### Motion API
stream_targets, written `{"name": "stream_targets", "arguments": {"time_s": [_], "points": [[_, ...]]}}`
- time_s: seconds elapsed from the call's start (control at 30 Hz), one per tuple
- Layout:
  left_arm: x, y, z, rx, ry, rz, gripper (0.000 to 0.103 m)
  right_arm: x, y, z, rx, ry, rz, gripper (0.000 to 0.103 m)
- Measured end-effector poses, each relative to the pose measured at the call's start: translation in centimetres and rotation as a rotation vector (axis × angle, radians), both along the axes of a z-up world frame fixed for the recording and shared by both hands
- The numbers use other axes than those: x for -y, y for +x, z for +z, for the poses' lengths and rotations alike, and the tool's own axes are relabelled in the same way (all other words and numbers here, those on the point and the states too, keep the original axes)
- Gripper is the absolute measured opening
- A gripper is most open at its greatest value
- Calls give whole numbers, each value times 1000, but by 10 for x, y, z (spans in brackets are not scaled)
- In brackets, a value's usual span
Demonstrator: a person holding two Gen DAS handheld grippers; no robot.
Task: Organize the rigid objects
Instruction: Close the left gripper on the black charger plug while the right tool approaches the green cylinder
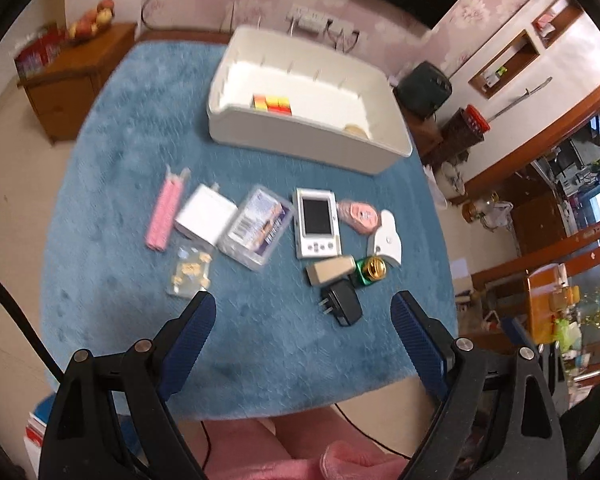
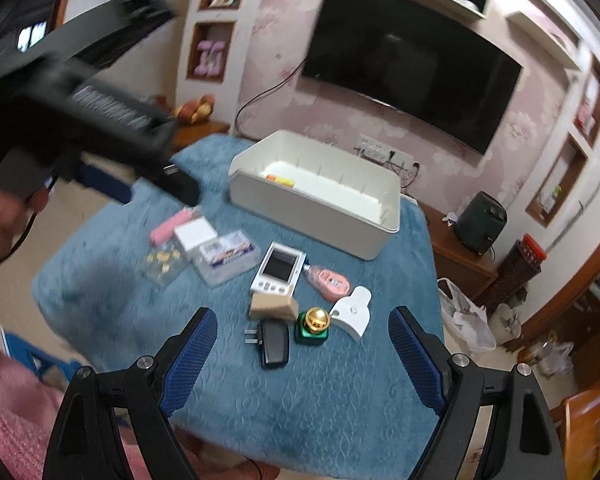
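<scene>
A white bin [image 1: 300,136] [image 2: 316,204] stands at the far side of a blue cloth-covered table [image 1: 140,160] [image 2: 300,400], with a small colourful block [image 1: 272,104] inside. Loose items lie in a row nearer me: a pink roll [image 1: 162,216], a white box [image 1: 206,216], a clear plastic case [image 1: 256,228] [image 2: 226,258], a white handheld device [image 1: 316,222] [image 2: 278,270], a black plug adapter [image 1: 340,302] [image 2: 274,344] and a green-and-gold bottle [image 1: 372,270] [image 2: 314,326]. My left gripper [image 1: 302,312] and right gripper [image 2: 302,328] both hover open above the near items, holding nothing.
A pink tape dispenser [image 2: 330,280], a white plastic piece [image 2: 352,316], a tan block [image 2: 272,306] and a small clear packet [image 1: 190,272] also lie on the cloth. The other hand-held gripper's black body [image 2: 80,112] crosses the right wrist view at upper left. A TV [image 2: 412,80] hangs behind.
</scene>
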State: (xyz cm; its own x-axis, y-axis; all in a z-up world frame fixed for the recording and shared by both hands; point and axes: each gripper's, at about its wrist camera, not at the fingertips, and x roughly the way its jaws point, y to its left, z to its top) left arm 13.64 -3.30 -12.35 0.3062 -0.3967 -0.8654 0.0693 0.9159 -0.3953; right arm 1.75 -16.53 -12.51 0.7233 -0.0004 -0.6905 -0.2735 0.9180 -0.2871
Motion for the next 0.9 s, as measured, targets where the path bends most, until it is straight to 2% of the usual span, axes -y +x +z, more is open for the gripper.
{"name": "stream_targets", "arguments": {"time_s": [0.1, 0.3, 0.6, 0.9], "points": [[3, 4, -12, -62, -11, 13, 91, -5, -1, -8, -31, -29, 49, 88], [17, 9, -37, -177, -16, 84, 91, 12, 10, -20, -97, 11, 154, 88], [51, 9, -74, -322, 2, 218, 91, 46, 33, -38, -183, -27, 420, 88], [79, 3, -106, -416, 23, 387, 90, 73, 45, -52, -172, -113, 696, 88]]}}
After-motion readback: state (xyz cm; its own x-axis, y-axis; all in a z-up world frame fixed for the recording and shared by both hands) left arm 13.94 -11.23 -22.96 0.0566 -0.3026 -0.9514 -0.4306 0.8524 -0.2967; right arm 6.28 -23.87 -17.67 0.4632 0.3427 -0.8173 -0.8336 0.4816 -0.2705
